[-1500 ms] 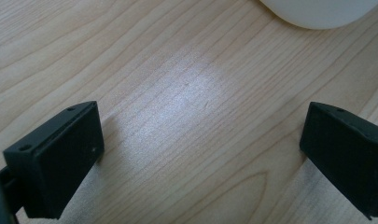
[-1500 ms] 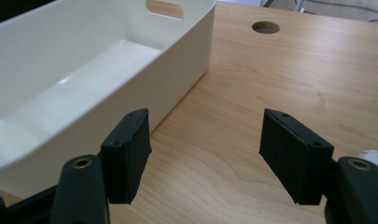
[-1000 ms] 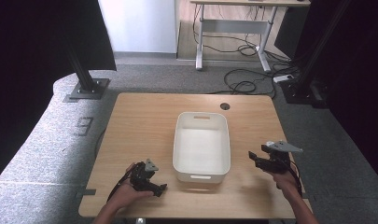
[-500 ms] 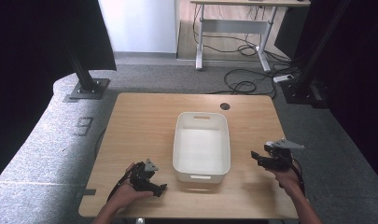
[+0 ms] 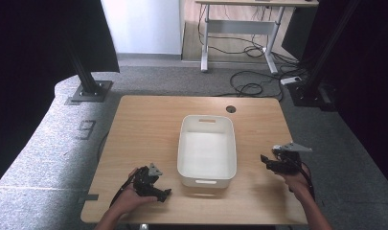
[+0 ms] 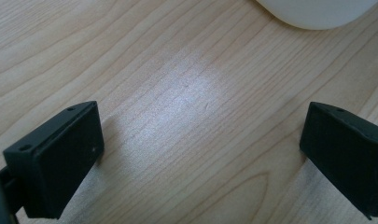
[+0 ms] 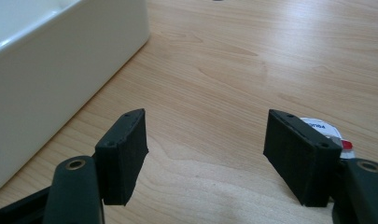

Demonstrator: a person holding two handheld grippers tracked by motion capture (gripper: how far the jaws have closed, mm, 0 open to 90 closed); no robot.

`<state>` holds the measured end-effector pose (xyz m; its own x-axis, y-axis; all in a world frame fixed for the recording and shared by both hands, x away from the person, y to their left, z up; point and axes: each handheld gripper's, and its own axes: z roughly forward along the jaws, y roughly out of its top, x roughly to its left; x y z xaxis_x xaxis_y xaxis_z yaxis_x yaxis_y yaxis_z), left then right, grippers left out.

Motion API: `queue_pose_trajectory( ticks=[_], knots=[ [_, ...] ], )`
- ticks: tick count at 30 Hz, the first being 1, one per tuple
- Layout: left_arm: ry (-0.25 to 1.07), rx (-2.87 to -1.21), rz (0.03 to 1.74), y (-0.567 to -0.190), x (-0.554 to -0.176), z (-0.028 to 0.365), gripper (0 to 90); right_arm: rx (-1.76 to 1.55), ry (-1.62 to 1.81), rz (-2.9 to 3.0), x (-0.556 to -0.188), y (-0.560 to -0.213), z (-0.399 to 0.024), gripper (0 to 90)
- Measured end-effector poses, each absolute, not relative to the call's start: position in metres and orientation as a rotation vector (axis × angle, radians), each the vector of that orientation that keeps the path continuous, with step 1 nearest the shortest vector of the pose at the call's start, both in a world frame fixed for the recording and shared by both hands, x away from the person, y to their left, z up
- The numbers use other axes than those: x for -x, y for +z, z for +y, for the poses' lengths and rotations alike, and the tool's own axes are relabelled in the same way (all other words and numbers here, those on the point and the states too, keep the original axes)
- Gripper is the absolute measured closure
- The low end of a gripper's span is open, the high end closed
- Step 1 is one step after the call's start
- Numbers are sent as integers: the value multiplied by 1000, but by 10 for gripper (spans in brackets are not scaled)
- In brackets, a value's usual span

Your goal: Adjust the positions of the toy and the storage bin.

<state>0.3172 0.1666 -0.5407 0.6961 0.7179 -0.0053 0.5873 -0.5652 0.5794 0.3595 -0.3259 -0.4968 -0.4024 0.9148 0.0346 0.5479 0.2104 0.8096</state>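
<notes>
A white plastic bin (image 5: 182, 143) stands empty in the middle of the wooden table (image 5: 148, 124). My left gripper (image 5: 164, 193) rests low near the front left, just off the bin's near corner (image 6: 317, 9). It is open (image 6: 203, 116) over bare wood. My right gripper (image 5: 265, 160) hovers to the right of the bin and points at its side wall (image 7: 60, 70). Its jaws (image 7: 205, 121) have just been opening and stand wide with nothing between them. A small white disc with a red tab (image 7: 319, 126) lies on the wood, partly hidden behind the right-hand jaw.
A round cable hole (image 5: 231, 109) sits in the table's far edge. Grey carpet, black stands (image 5: 88, 88) and a desk with cables (image 5: 249, 88) lie beyond the table. Bare wood stretches on both sides of the bin.
The right gripper has shifted slightly near the table's right edge. The left hand and the bin have kept still.
</notes>
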Motion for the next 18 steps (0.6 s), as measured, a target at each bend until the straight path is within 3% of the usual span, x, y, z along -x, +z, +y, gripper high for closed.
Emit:
queue_pose_trajectory(
  ticks=[18],
  knots=[
    [312,-2349,995,-541,-317,167,0,-1397,1045,1952,-365,-499,-343,330]
  ],
)
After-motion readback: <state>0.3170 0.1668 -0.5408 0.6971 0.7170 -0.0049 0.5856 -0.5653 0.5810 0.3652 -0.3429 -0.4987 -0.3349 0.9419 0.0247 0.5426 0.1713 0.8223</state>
